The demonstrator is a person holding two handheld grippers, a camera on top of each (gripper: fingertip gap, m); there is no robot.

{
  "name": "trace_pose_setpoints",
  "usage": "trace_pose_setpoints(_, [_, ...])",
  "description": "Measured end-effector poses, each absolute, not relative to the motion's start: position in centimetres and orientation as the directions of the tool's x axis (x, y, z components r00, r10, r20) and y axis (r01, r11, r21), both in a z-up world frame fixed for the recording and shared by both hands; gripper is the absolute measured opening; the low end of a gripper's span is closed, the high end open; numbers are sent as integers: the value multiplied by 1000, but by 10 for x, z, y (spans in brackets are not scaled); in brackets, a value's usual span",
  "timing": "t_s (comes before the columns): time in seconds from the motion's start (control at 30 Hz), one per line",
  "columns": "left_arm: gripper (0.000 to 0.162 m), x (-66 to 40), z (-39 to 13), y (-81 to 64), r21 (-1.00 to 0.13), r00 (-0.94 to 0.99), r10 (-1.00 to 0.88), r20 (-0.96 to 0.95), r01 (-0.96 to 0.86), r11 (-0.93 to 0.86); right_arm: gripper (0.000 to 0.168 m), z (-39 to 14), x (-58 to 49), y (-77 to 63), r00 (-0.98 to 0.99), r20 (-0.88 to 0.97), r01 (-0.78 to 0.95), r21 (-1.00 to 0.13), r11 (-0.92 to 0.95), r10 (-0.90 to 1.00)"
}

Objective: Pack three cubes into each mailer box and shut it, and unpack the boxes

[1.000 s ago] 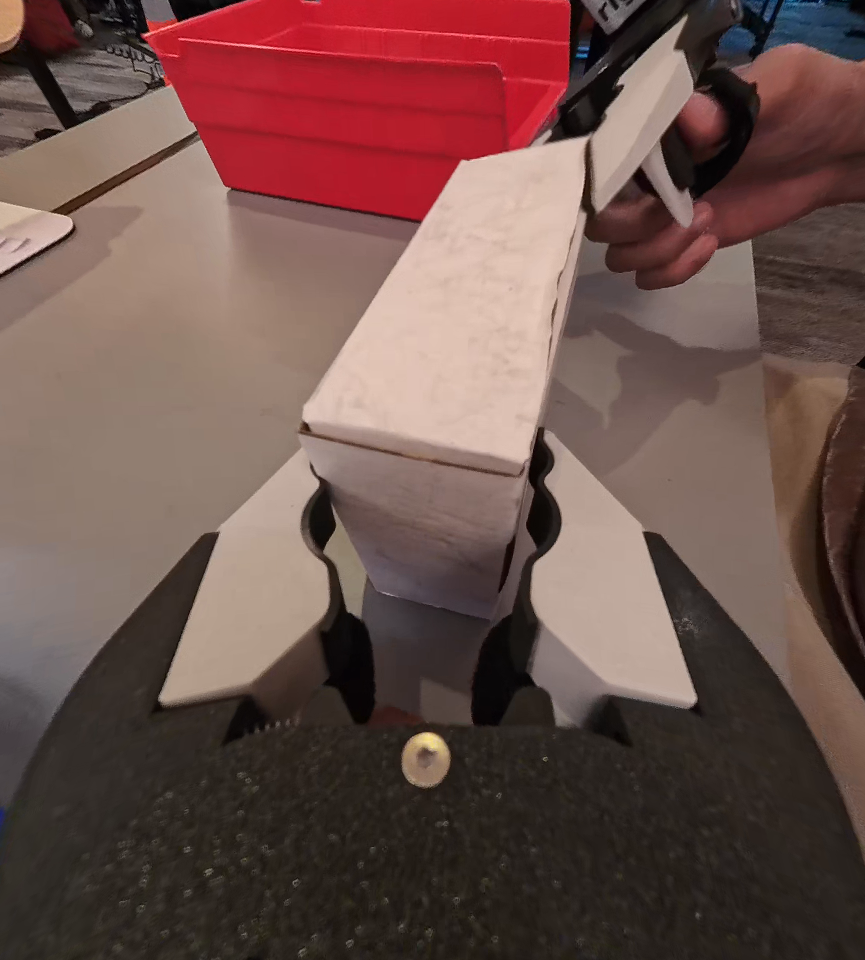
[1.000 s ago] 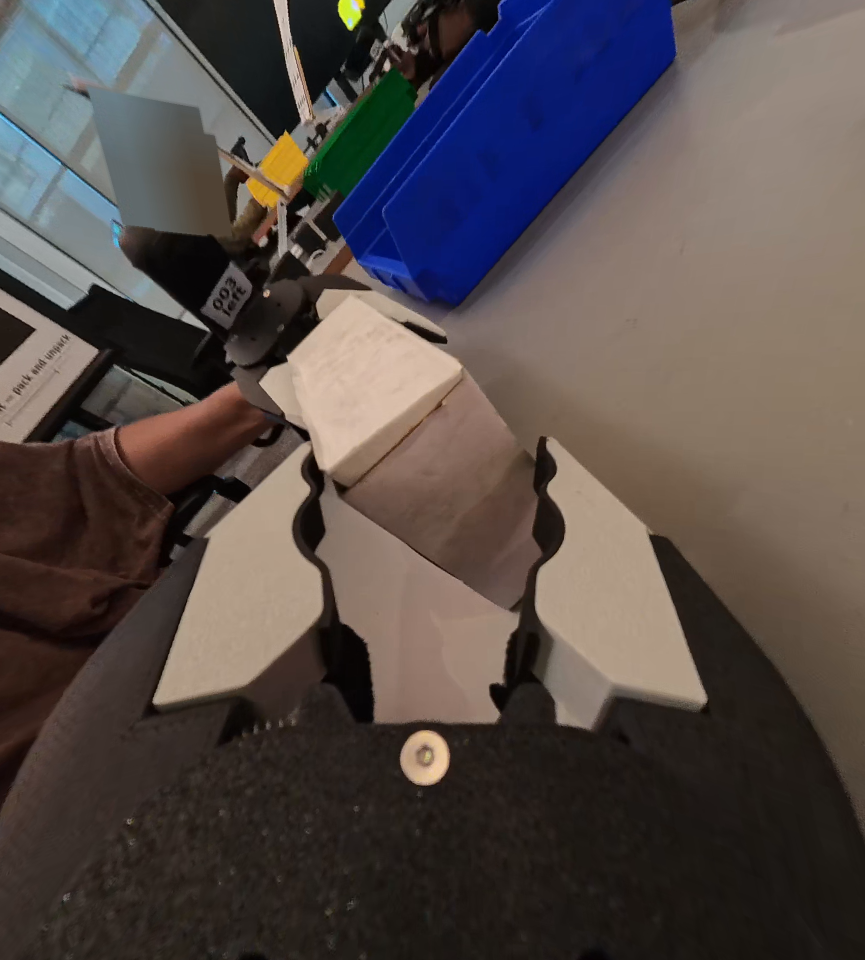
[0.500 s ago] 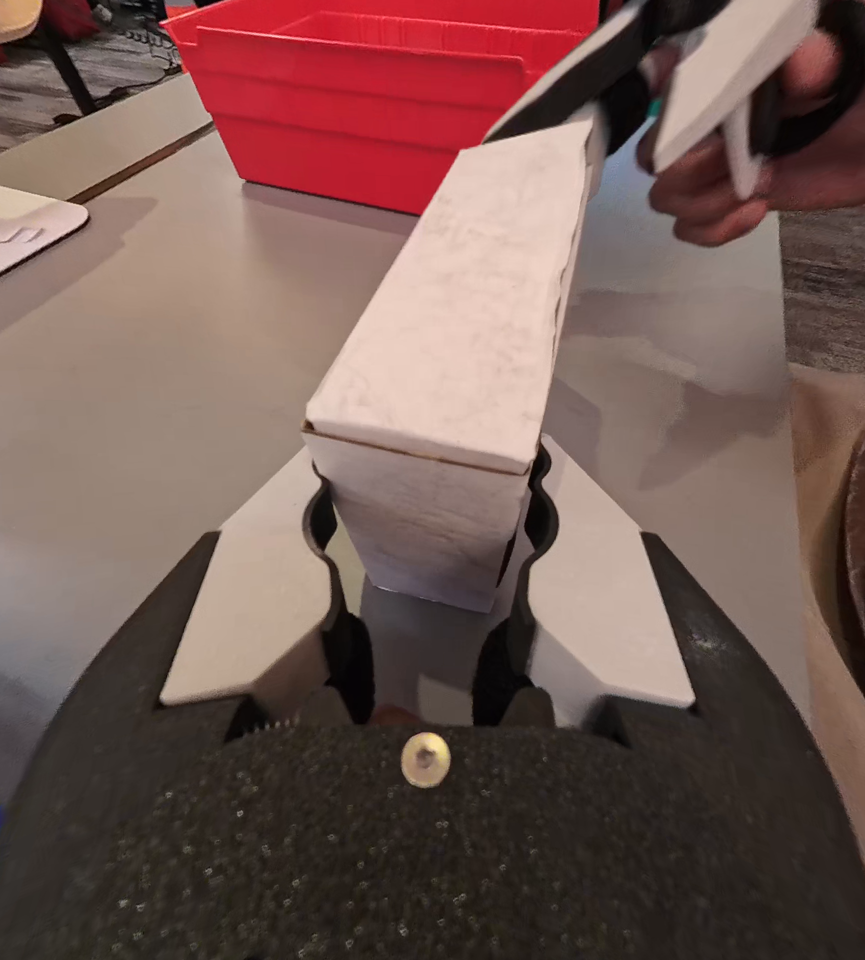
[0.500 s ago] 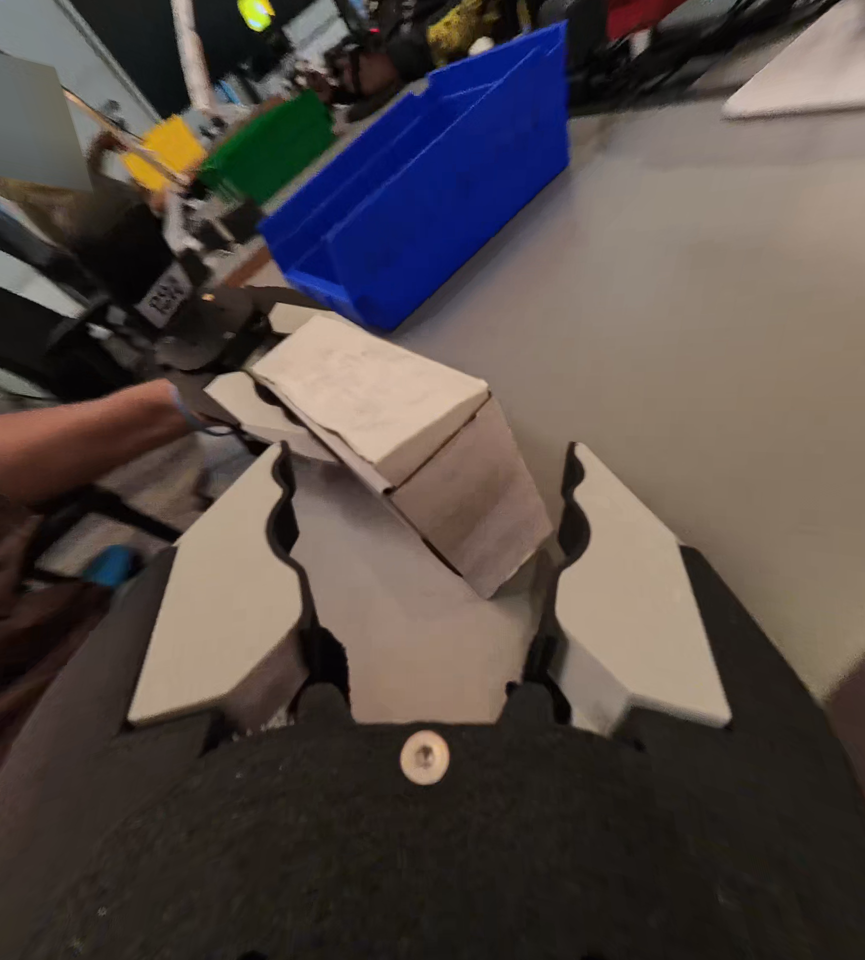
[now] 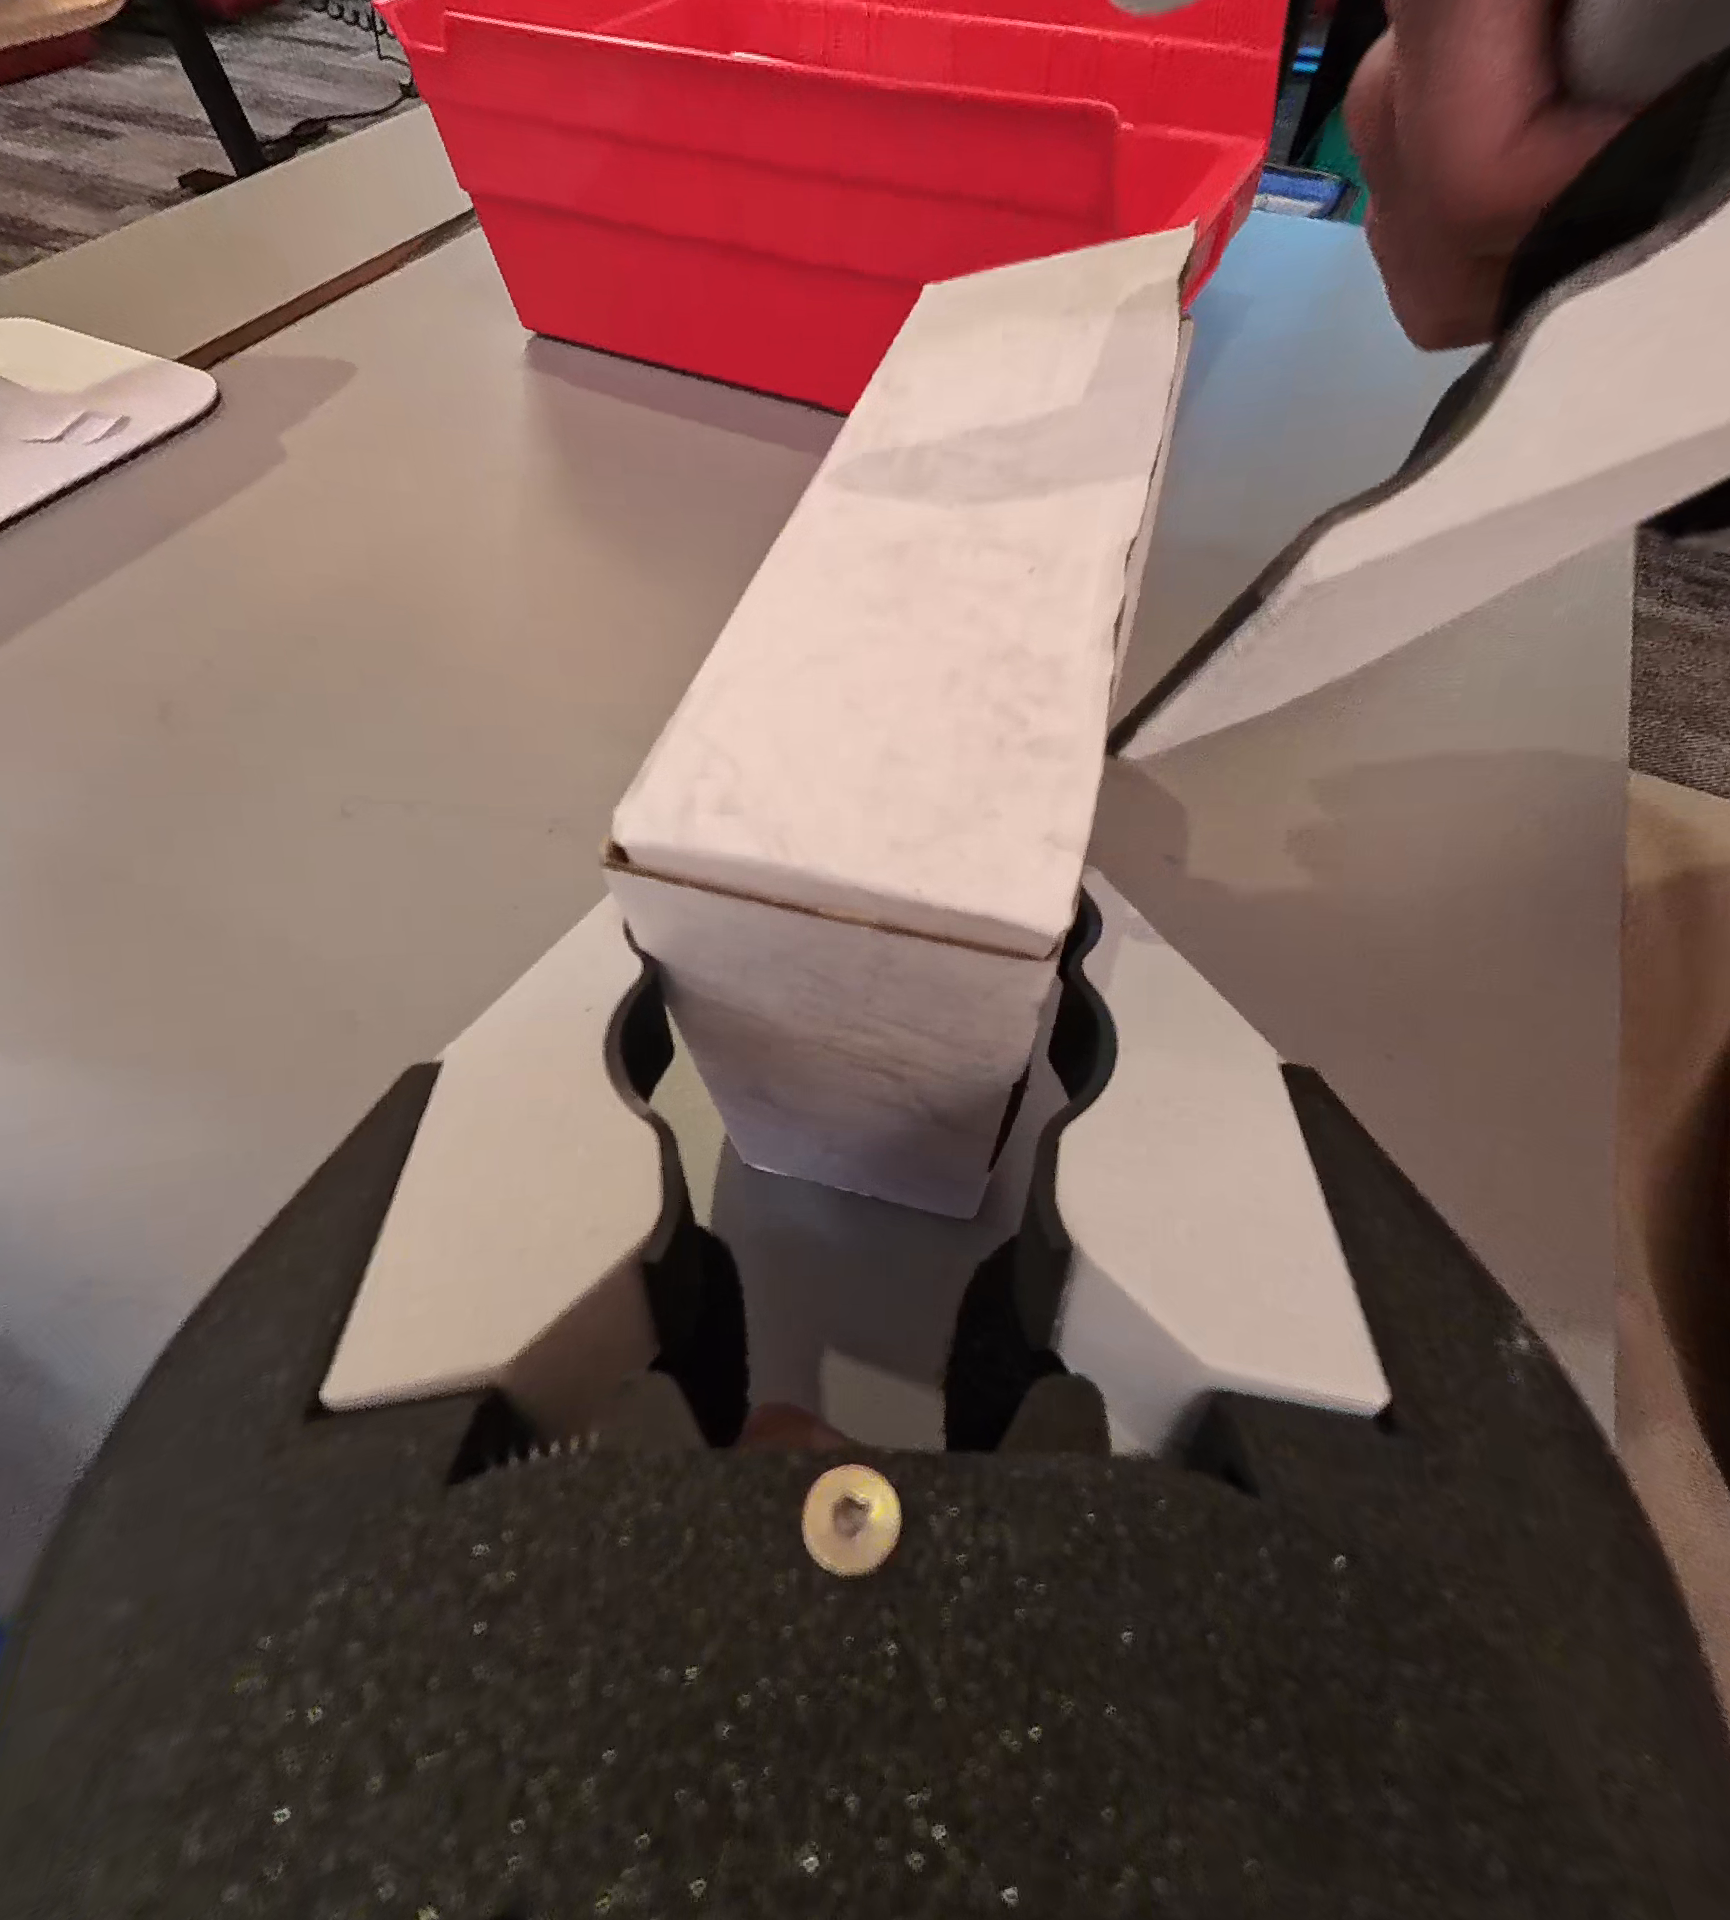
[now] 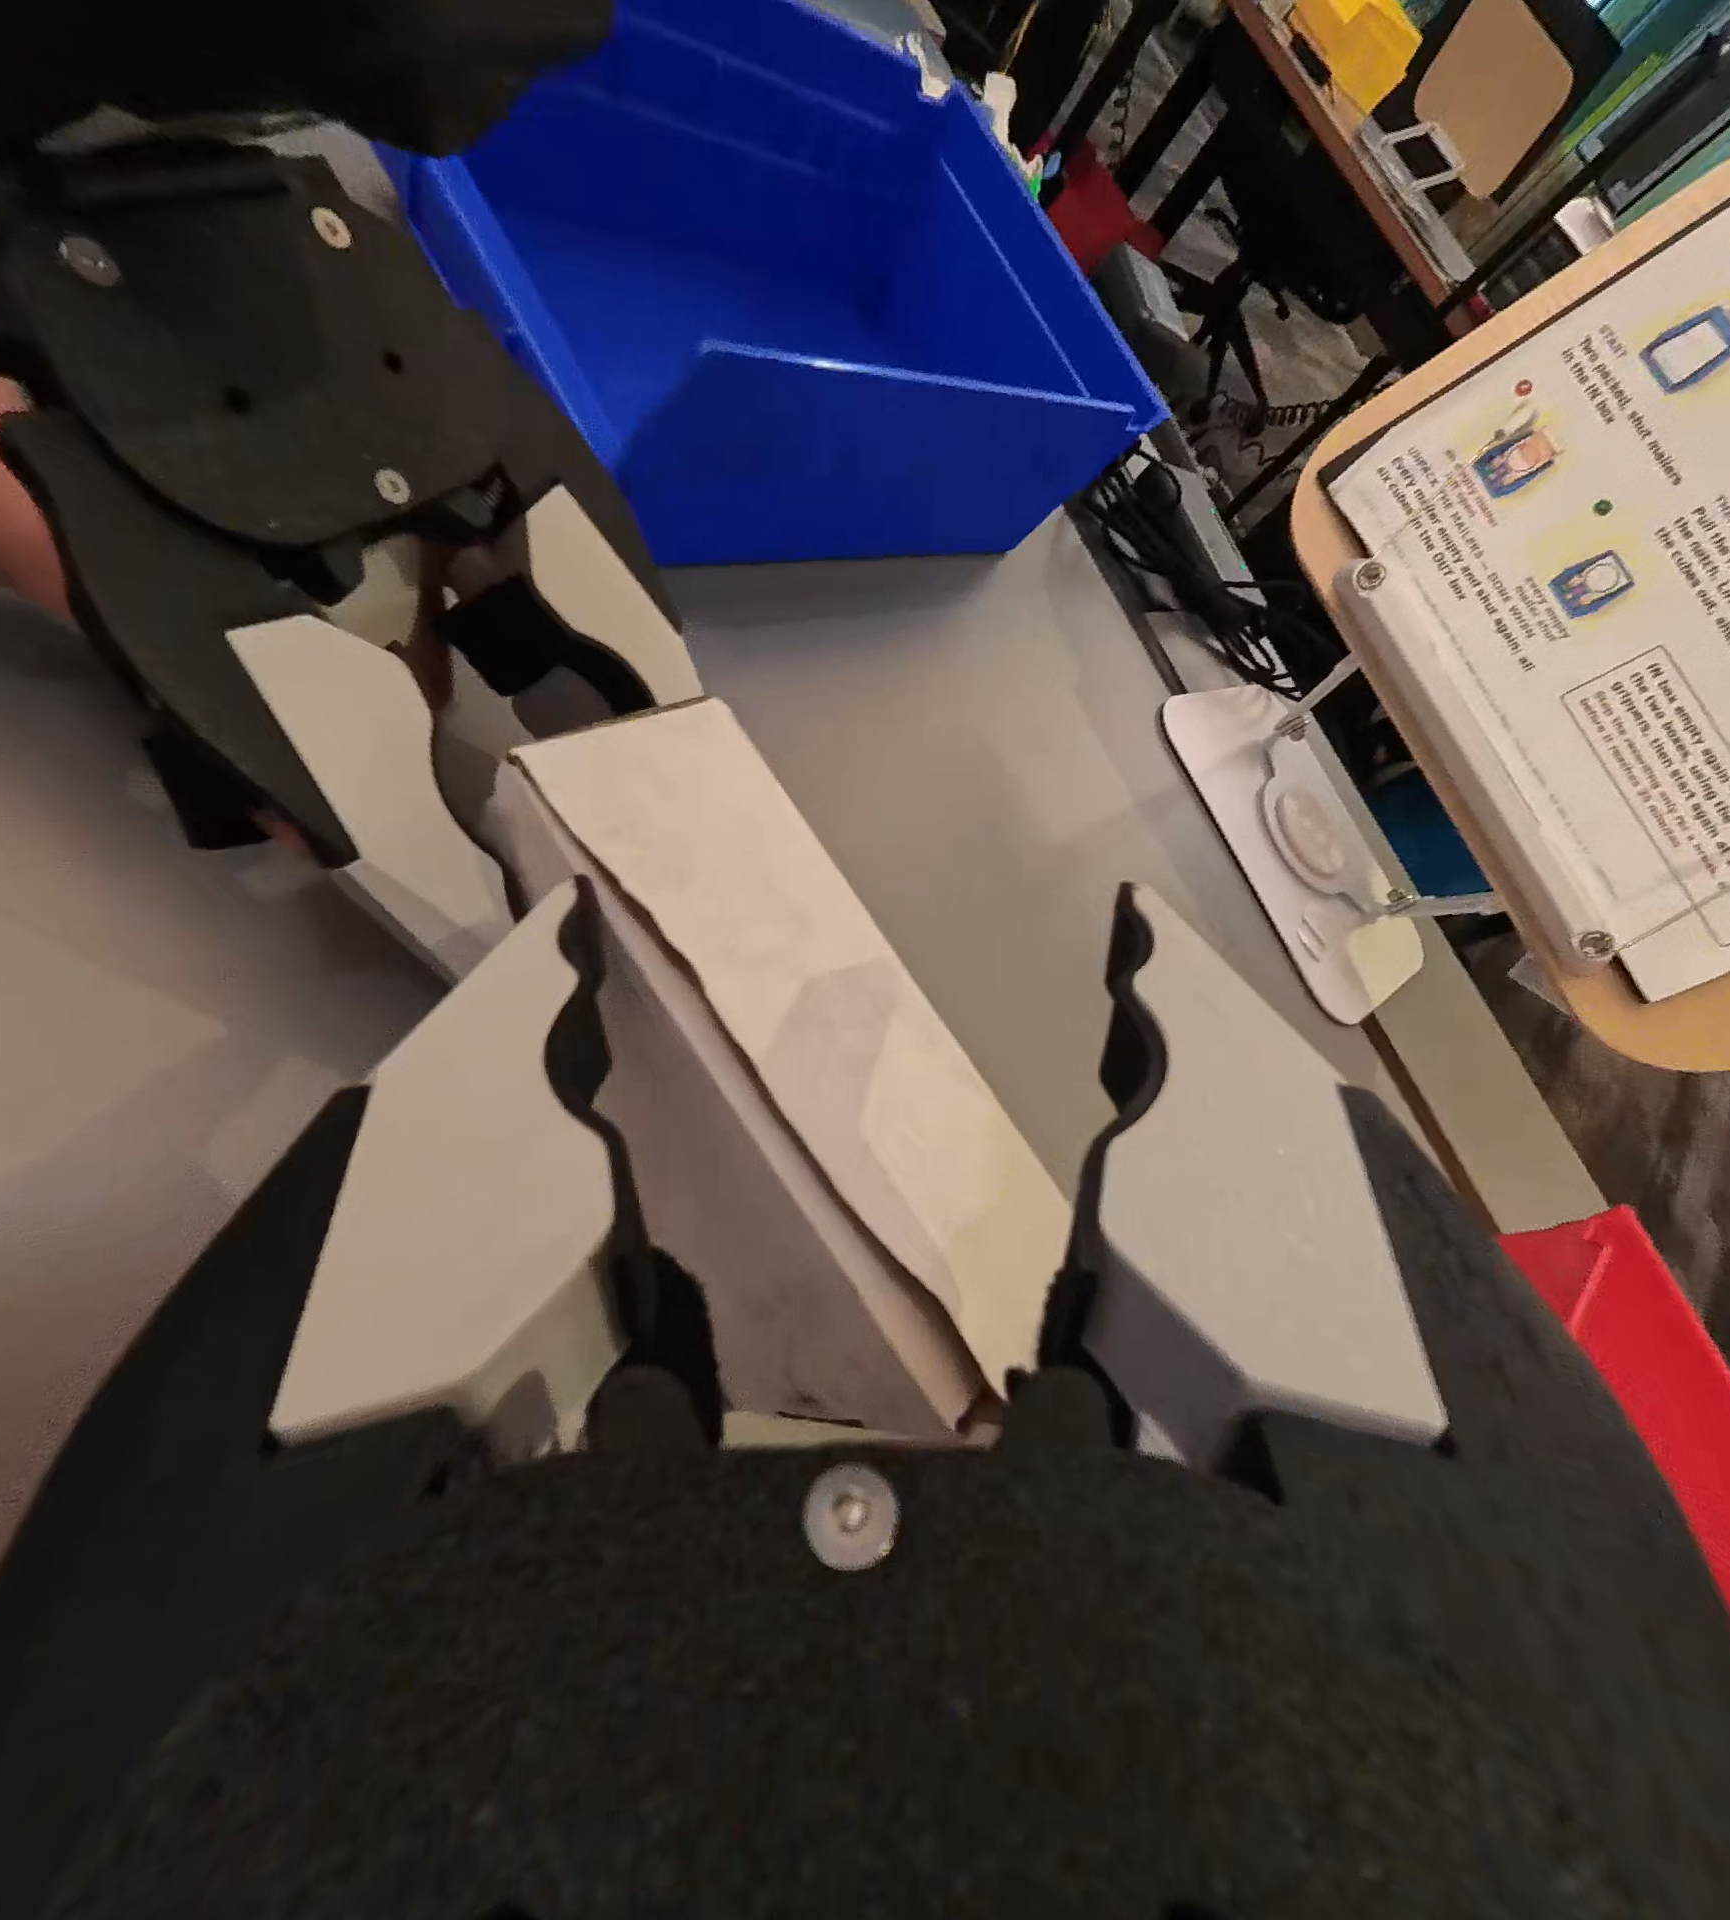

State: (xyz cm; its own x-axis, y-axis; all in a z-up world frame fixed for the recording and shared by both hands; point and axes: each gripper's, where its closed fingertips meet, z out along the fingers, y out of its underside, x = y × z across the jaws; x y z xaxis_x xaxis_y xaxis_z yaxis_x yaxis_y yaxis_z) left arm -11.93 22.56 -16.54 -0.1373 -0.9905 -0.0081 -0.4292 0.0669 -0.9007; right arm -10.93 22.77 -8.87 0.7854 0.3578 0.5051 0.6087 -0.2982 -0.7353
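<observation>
**White mailer clamped at one end, other tongs spread round the far end**

Hidden/unclear: contents of the long white cardboard mailer box (image 5: pixel 902 665) can't be seen, lid is down. In the right wrist view the box's near end is cut off behind the black tool body, so contact w/ the right tongs (image 6: pixel 853 1101) can't be made out there. Person's hand (image 5: pixel 1453 177) is cropped at the frame edge.

Left tongs (image 5: pixel 856 1049) are closed onto the box's near end, wavy dark pads pressed on both side walls; box is tilted, far end raised above the grey bench (image 5: pixel 269 727). Right tongs stand apart, wide gap, box running between the fingers w/o a clear pinch.

Materials: box is matte, scuffed card w/ a thin brown corrugated edge at the lid seam. Fingers are flat pale-grey plastic, bodies black and grainy. Red plastic bin (image 5: pixel 840 187) sits beyond the box; blue plastic bin (image 6: pixel 819 343), glossy, open-topped, is on the bench's other end. A laminated instruction sheet on a rounded wooden board (image 6: pixel 1609 623) stands off to the side.
</observation>
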Motion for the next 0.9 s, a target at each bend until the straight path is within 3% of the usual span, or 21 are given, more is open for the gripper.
trace_pose_setpoints(0.07, [71, -119, -166, 226, -901, -140, -990, -10, -428, 70, 105, -86, -105, 230, 785, 509, 611, -731, -305, 353])
trace_pose_setpoints(0.3, [71, -118, -165, 225, -906, -144, -989, -14, -417, 74, 106, -75, -103, 229, 673, 676, 739, -628, -242, 302])
trace_pose_setpoints(0.47, [70, -118, -166, 225, -904, -141, -990, -17, -421, 75, 88, -71, -120, 226, 484, 834, 875, -459, -154, 265])
trace_pose_setpoints(0.57, [70, -118, -166, 225, -902, -140, -990, -21, -425, 79, 56, -83, -134, 226, 417, 848, 909, -397, -129, 327])
trace_pose_setpoints(0.9, [70, -119, -166, 222, -899, -166, -986, -34, -426, 103, 47, -87, -152, 247, 345, 879, 939, -322, -124, 331])
